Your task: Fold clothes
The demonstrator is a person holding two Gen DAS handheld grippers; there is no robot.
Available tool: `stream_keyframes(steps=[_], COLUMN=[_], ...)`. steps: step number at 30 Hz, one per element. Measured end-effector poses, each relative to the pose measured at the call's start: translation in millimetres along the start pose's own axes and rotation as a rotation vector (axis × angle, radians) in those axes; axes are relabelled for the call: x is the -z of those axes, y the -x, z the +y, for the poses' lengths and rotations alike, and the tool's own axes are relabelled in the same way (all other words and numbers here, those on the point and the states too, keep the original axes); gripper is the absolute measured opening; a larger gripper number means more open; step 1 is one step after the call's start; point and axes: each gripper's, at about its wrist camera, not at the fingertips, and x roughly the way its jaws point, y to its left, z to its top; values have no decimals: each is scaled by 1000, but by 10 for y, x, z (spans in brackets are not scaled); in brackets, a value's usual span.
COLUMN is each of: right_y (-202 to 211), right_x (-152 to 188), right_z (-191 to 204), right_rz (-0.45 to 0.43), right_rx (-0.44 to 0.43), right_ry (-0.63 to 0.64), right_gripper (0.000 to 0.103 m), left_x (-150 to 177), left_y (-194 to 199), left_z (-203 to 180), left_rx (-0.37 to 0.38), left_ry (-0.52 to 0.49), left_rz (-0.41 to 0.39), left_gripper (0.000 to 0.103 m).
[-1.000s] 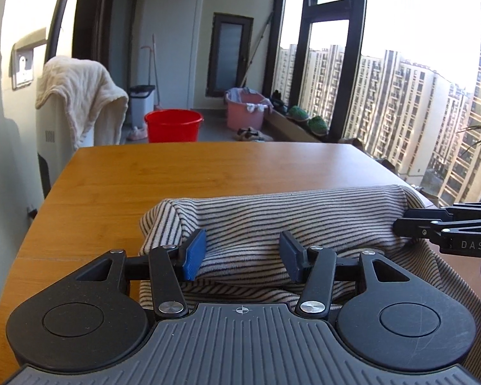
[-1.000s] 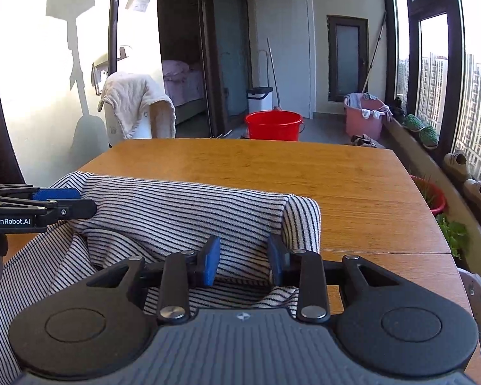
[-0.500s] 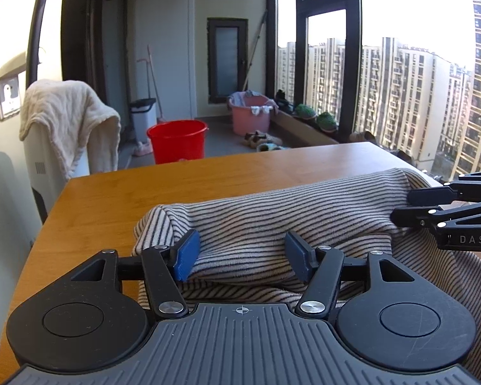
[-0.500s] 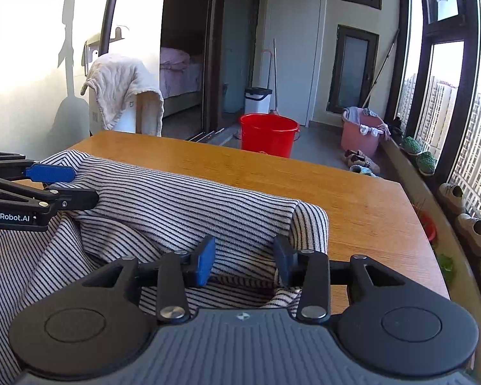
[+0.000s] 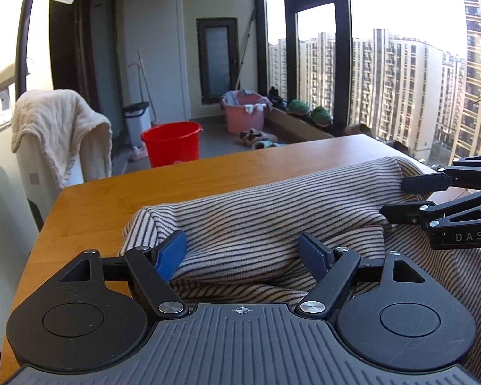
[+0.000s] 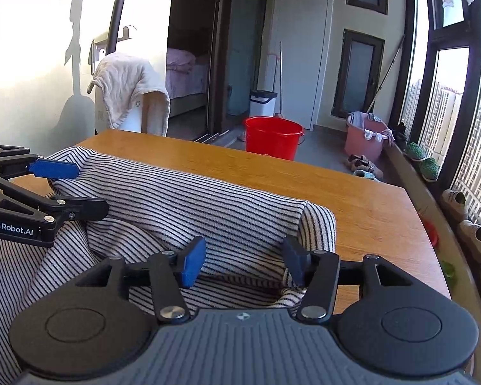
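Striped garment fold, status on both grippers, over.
Left gripper and right gripper both opening, pads clear of cloth. Striped garment lies folded over on the wooden table. Nothing in the way.

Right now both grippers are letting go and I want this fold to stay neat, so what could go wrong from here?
1. The striped garment bulges along its folded edge; as the left hand-held gripper and right hand-held gripper open with cloth between the jaws, the fold may spring back.
2. A blue fingertip may snag the cloth when withdrawn.
3. The garment's right end lies near the table edge and could slide off.
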Motion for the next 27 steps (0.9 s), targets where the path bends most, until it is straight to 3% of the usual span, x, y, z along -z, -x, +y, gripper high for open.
stream_keyframes(steps=[2,4,17,21,24,27], right_y=[-1,-7,51,142,-85,-512], right_x=[-1,-4,-6,-305,-639,-894], right_z=[3,-1,-41,-5,123,322], right_rz=[-2,0,-8,-67,-39,62], right_rx=[1,8,10,-158,-322,-455], right_ry=[-1,-10,-55,-18,68,134], right_gripper=[56,67,67,68,74,78], left_x=[0,-1,-6,-5,-5,1], left_y=[-1,-4,-21,-12,-14,0], left_z=[6,6,-9,-10,-2,47], left_rx=[2,4,11,41,48,74], left_ry=[2,2,-15,-23,-20,0], left_rz=[0,1,13,36,35,29], left_gripper=[82,84,89,101,101,101])
